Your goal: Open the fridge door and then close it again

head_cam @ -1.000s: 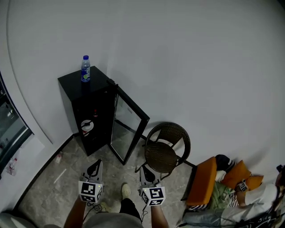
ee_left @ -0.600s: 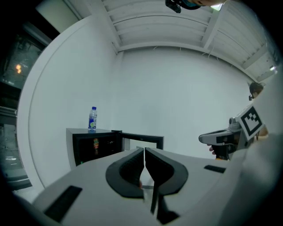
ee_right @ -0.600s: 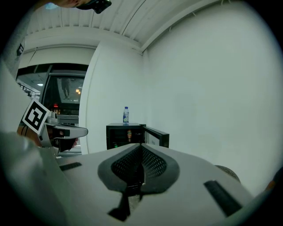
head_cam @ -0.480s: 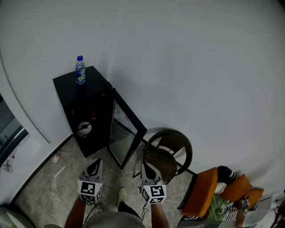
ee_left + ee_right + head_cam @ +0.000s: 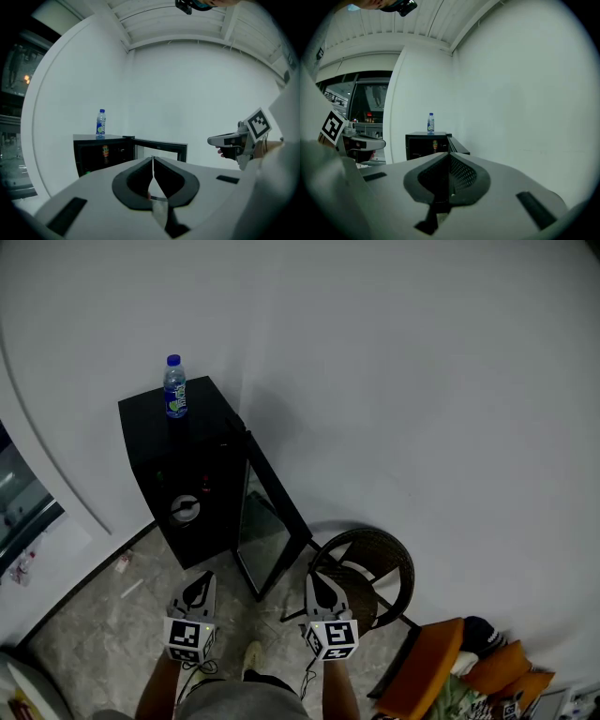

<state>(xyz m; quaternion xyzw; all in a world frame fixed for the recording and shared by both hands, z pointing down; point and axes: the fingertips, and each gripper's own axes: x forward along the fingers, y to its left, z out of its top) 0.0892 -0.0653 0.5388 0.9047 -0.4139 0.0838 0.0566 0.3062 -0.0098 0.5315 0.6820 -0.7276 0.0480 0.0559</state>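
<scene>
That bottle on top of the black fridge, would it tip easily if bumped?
Probably: the bottle stands tall and narrow on the fridge, so a knock could topple it. It looks like plastic, likely light; how full it is can't be seen.

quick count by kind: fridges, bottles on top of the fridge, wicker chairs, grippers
fridge: 1
bottle: 1
wicker chair: 1
grippers: 2, left gripper and right gripper
total: 5
</scene>
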